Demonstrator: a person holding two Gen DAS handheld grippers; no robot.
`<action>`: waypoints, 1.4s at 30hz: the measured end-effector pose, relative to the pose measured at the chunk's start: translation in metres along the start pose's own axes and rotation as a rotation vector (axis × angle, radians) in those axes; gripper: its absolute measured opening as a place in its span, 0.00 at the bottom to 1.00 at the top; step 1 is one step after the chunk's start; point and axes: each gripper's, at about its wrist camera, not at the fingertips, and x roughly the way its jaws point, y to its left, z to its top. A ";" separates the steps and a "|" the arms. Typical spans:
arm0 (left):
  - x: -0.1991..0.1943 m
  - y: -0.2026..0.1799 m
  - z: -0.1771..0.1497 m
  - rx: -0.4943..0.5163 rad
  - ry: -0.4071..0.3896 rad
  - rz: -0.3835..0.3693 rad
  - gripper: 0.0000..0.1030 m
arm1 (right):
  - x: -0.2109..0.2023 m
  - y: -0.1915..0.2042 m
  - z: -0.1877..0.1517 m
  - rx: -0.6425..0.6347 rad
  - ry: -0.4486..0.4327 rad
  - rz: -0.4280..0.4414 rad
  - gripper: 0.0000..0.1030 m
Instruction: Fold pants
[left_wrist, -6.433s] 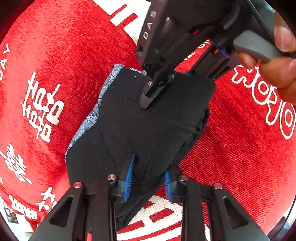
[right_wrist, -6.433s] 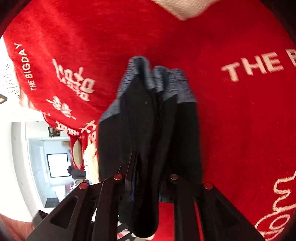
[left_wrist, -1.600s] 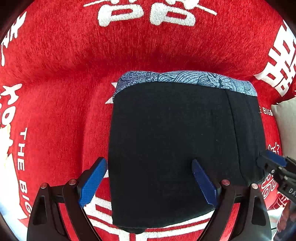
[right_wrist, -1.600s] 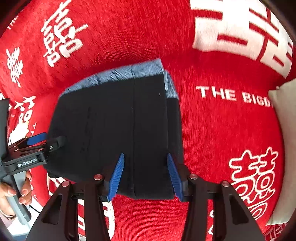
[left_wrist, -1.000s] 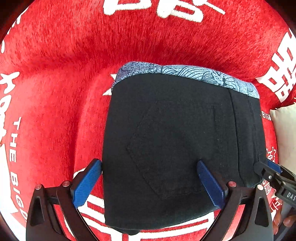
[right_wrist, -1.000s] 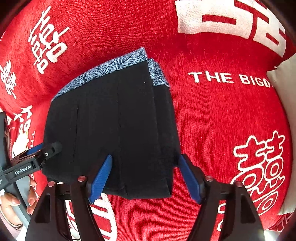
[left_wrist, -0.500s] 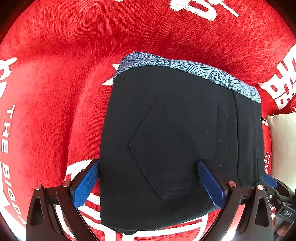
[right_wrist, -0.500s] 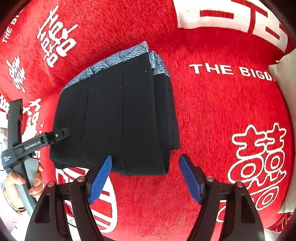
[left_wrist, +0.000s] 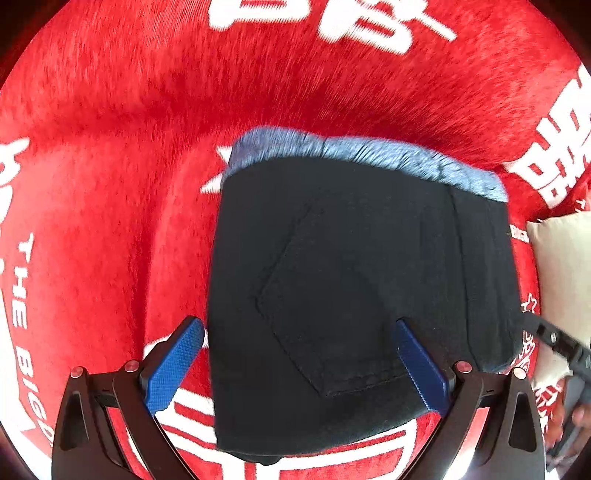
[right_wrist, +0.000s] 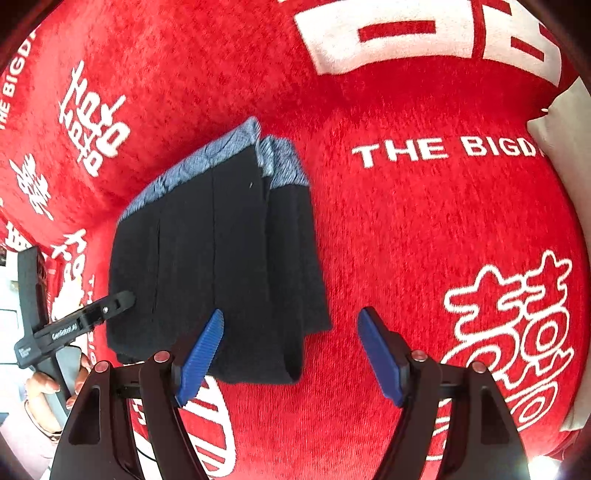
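We see the folded black pants with blue patterned waistband (left_wrist: 351, 295) lying on the red printed cloth (left_wrist: 110, 184). Our left gripper (left_wrist: 299, 365) and right gripper (right_wrist: 291, 354) both stand wide, holding nothing.

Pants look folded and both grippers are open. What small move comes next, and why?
Probably lift both grippers clear. The pants lie in a compact stack on the red cloth, and the left gripper and right gripper hold nothing.
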 end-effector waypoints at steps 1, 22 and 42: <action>-0.004 0.001 0.002 0.011 -0.009 -0.011 0.99 | -0.001 -0.003 0.003 0.012 -0.005 0.013 0.76; 0.025 0.097 0.035 -0.112 0.181 -0.370 0.99 | 0.052 -0.047 0.037 0.069 0.150 0.394 0.76; 0.038 0.059 0.035 -0.010 0.162 -0.339 0.99 | 0.080 -0.024 0.051 0.080 0.212 0.439 0.74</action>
